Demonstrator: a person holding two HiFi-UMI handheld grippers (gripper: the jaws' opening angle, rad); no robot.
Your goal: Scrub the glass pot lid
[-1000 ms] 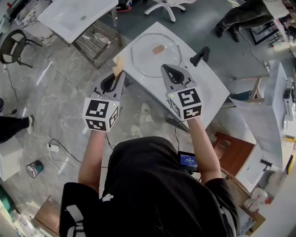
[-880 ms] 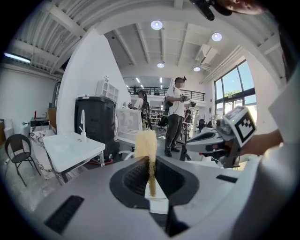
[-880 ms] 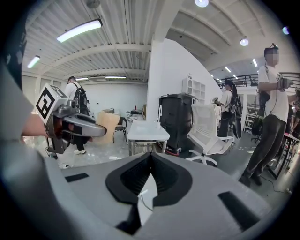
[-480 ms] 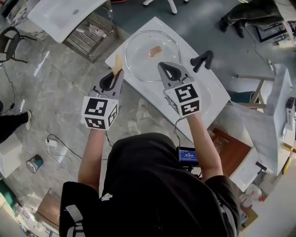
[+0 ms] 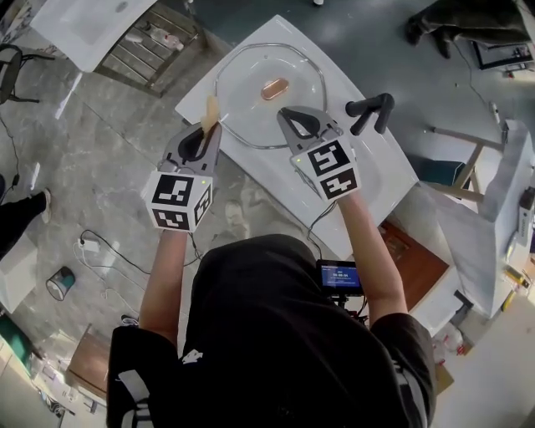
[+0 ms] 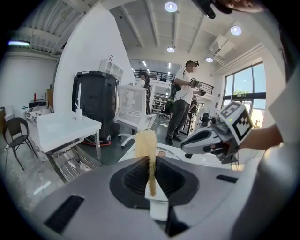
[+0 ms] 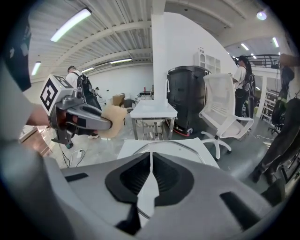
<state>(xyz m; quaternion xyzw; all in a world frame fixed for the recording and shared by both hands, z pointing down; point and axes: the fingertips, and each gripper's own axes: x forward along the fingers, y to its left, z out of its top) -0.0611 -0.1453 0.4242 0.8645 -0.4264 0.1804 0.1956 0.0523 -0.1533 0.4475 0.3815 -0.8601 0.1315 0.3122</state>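
Note:
The round glass pot lid [image 5: 251, 104], with a copper-coloured knob [image 5: 274, 88], lies flat on the white sink top [image 5: 276, 180]. My left gripper [image 5: 208, 122] is shut on a thin tan sponge [image 5: 211, 109] that stands up above its jaws, just off the lid's left rim. In the left gripper view the sponge [image 6: 146, 143] sticks up between the jaws of that gripper [image 6: 151, 165]. My right gripper [image 5: 282, 114] hovers over the lid's near part, shut with nothing in it. In the right gripper view its jaws [image 7: 151, 157] meet, and the lid's rim [image 7: 180, 146] shows beyond them.
A black faucet [image 5: 370, 108] stands on the sink top right of the lid. A wire rack [image 5: 146, 48] and a second white table [image 5: 79, 21] stand at the upper left. White office chair [image 7: 225, 110] and black bin [image 7: 187, 96] stand beyond. People stand in the background.
Both grippers have moved forward and down toward the lid. The left one still carries the sponge; the right one stays shut.

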